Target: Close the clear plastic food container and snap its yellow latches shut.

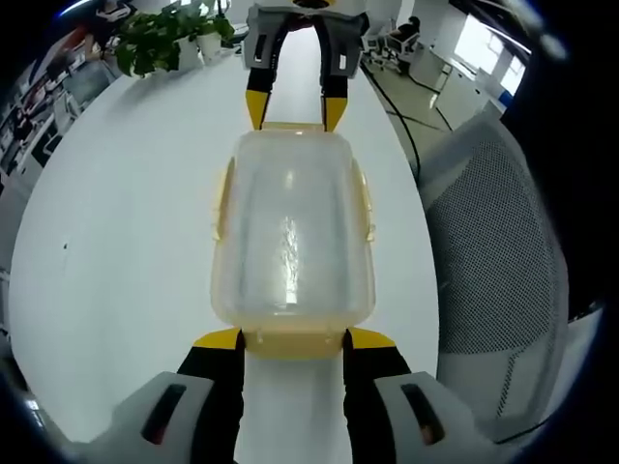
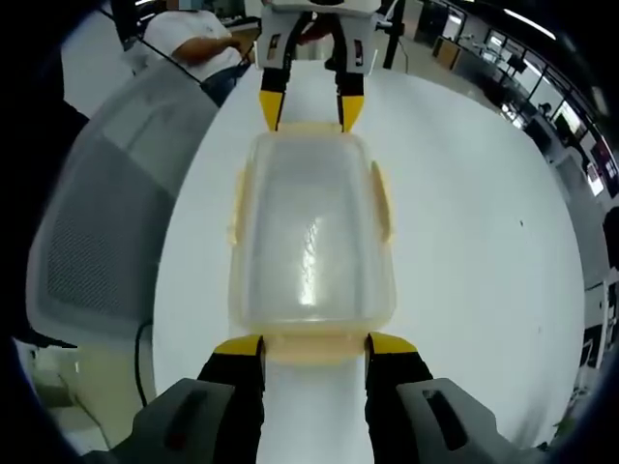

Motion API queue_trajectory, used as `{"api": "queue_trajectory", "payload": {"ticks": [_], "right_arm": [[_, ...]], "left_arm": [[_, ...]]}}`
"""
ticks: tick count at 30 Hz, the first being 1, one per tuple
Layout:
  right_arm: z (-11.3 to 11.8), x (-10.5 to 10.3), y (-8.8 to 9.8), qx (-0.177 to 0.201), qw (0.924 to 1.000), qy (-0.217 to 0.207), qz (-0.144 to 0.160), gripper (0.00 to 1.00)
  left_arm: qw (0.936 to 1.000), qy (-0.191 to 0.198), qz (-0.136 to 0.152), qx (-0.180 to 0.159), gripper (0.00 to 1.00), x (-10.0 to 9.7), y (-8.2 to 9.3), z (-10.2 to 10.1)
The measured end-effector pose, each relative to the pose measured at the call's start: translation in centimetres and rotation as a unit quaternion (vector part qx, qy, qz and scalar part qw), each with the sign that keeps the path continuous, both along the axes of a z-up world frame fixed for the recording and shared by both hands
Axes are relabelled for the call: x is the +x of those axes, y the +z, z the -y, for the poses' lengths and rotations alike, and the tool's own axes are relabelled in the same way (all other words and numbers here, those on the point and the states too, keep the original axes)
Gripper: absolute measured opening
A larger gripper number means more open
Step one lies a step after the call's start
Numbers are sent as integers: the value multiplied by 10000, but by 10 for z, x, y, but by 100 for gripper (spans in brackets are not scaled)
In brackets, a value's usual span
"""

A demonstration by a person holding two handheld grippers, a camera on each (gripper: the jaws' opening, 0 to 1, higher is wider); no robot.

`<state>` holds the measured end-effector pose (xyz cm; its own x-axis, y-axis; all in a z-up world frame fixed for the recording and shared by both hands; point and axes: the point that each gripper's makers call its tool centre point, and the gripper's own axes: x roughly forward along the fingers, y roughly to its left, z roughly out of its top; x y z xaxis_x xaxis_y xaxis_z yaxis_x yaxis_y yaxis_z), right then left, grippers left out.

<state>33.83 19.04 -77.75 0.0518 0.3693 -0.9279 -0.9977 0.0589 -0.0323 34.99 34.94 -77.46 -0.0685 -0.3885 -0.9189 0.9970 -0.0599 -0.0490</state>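
Container: clear rectangular plastic food container (image 1: 292,232) w/ rounded corners, sitting on the white desk (image 1: 116,213); lid looks already down on the box. It lies lengthwise between the two grippers, one at each short end.
Latches: yellow latches on all four sides. Long-side latches (image 1: 222,198) look flat against the walls, but can't tell if they're clicked. Near short-end latch (image 1: 293,340) sits right at the left gripper's tips.
Left gripper: black-and-yellow left gripper (image 1: 293,338), jaws spread, yellow tips either side of the near-end latch, touching or just beside the container edge (too close to call). Not pinching anything.
Right gripper: black-and-yellow right gripper (image 2: 314,343) mirrors it at the opposite short end; jaws spread, tips flanking that end's latch (image 2: 314,348). In the left gripper view it comes in from the top, tips at the far rim.
Surroundings: grey mesh office chair (image 1: 493,271) beside the desk, green potted plant (image 1: 169,39) at the far end, a seated person (image 2: 193,39) in a white top beyond the chair.
Step in hand: lid-closing seems done; this reads as the latch stage, both ends addressed at once.
Next move: prob. press each end latch down and in until it snaps, pushing from both ends evenly so the container doesn't slide on the smooth desk. Then check the side latches.
Risk: light empty box, could skid or tip if one side pushes harder.
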Motion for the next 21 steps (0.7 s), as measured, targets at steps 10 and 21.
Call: {"api": "queue_trajectory", "payload": {"ticks": [10, 21], "right_arm": [[8, -2, -2, 12, 10000, -14, -18, 40], [4, -4, -2, 1, 9999, 114, 53, 40]], "left_arm": [[10000, -29, 14, 43, 39, -1, -1, 9], [10000, -2, 12, 85, 39, -5, -2, 5]]}}
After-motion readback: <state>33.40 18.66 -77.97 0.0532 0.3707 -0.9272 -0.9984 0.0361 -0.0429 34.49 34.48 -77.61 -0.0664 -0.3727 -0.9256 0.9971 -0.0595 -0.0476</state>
